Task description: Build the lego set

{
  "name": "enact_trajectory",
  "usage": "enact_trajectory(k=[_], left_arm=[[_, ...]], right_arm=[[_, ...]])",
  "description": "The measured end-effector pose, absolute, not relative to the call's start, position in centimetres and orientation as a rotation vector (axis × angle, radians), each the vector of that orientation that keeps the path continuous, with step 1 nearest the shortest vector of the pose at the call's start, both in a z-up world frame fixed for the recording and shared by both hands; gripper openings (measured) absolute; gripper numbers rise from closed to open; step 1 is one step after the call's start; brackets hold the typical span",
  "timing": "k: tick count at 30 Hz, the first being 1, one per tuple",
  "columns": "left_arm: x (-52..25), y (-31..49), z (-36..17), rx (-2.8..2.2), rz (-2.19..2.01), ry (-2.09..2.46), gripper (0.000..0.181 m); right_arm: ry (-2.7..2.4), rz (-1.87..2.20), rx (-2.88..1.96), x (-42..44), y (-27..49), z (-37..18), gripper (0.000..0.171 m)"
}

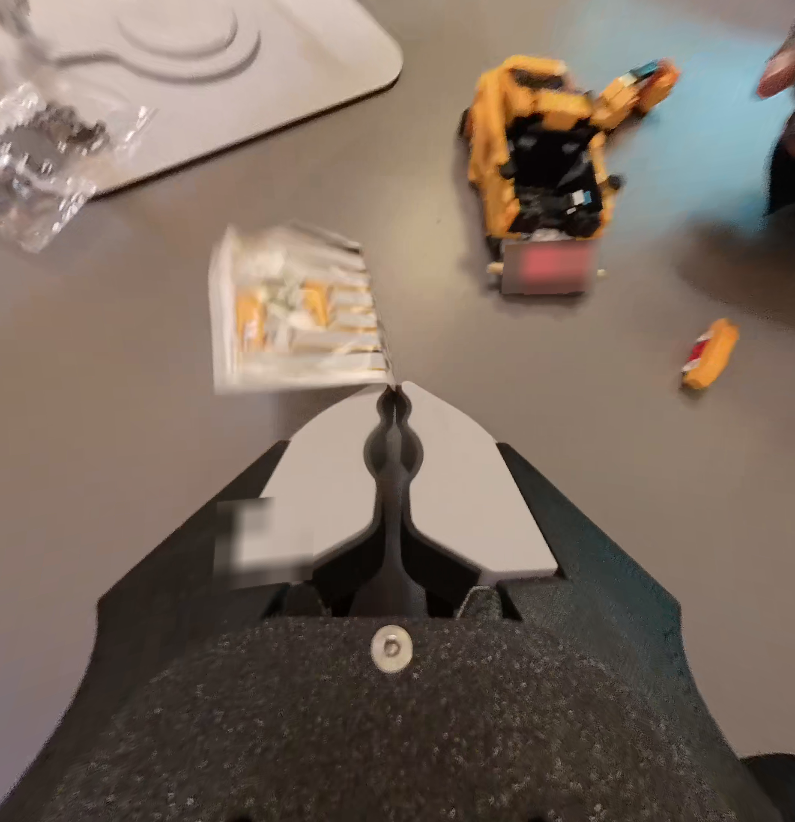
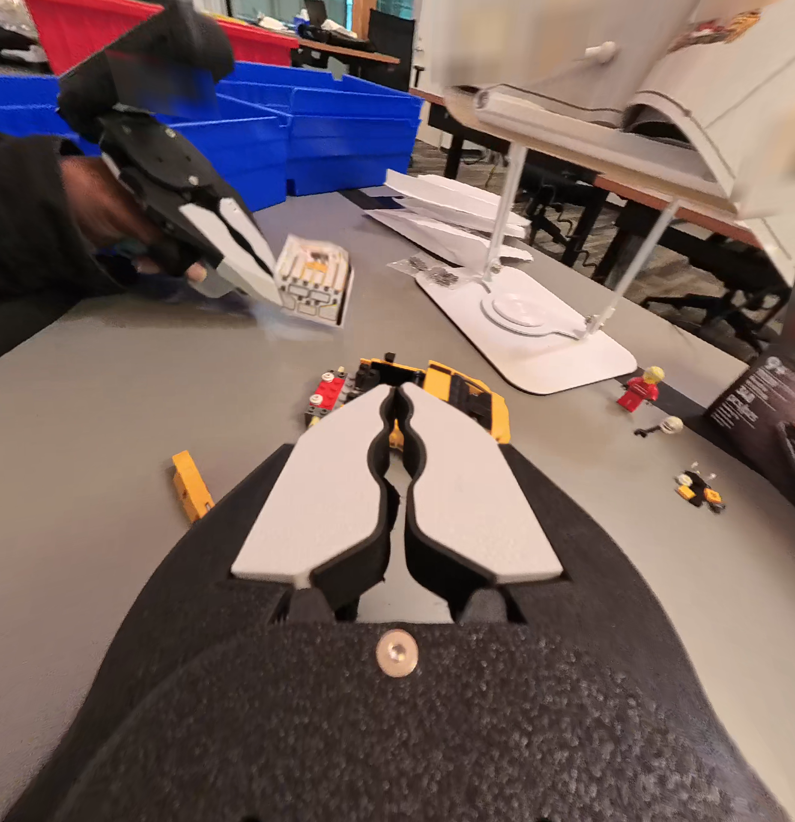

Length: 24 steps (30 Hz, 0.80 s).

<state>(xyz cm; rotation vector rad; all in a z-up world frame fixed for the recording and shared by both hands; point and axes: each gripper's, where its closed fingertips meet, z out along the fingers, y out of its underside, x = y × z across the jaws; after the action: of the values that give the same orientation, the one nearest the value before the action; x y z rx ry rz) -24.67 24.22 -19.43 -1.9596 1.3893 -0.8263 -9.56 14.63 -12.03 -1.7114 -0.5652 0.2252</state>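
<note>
A partly built yellow and black lego car (image 2: pixel 458 387) lies on the grey table (image 2: pixel 97 422); it also shows in the left wrist view (image 1: pixel 538 151). My left gripper (image 1: pixel 395 389) is shut on the corner of the instruction booklet (image 1: pixel 298 311), which tilts up off the table. The right wrist view shows this left gripper (image 2: pixel 271 289) and the booklet (image 2: pixel 315 280). My right gripper (image 2: pixel 395 391) is shut and looks empty, hovering just in front of the car. A loose yellow piece (image 2: pixel 191 485) lies left of it, seen too in the left wrist view (image 1: pixel 709 353).
A white stand base (image 2: pixel 542 338) stands beyond the car, with a clear bag of parts (image 1: pixel 35 147) on it. A red minifigure (image 2: pixel 638 389), a white helmet (image 2: pixel 667 426) and small pieces (image 2: pixel 698 489) lie at right by a dark box (image 2: pixel 765 413). Blue bins (image 2: pixel 320 133) stand behind. Some 20 centimeters of space lies between my two pairs of fingers. To the loose yellow piece (image 2: pixel 191 485): right tips about 12 centimeters, left tips about 15 centimeters. Look for it in the left wrist view (image 1: pixel 725 344) too.
</note>
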Motion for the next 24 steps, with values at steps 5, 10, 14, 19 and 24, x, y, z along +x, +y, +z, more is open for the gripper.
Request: enact_trajectory(k=[5,10,14,19,24], left_arm=[[-22.2,19.6,-15.3,-1.849,-1.303,1.353,0.0],[-21.0,15.3,-12.5,-1.695,-1.609,1.413,0.0],[-20.1,12.4,-12.9,-1.566,-1.503,1.58,0.0],[-19.0,9.6,-14.1,-1.356,-1.204,1.782,0.0],[-18.8,8.5,-14.9,-1.237,-1.056,1.868,0.0]], right_arm=[[-0.71,0.191,-1.648,-11.8,13.8,-11.9,0.013],[-0.77,0.218,-1.551,-13.9,12.8,-10.6,0.028],[-0.686,0.461,-1.602,-14.8,12.3,-10.2,0.031],[-0.553,0.772,-1.737,-15.1,12.2,-11.1,0.034],[-0.541,1.124,-1.844,-17.1,10.7,-12.4,0.017]])
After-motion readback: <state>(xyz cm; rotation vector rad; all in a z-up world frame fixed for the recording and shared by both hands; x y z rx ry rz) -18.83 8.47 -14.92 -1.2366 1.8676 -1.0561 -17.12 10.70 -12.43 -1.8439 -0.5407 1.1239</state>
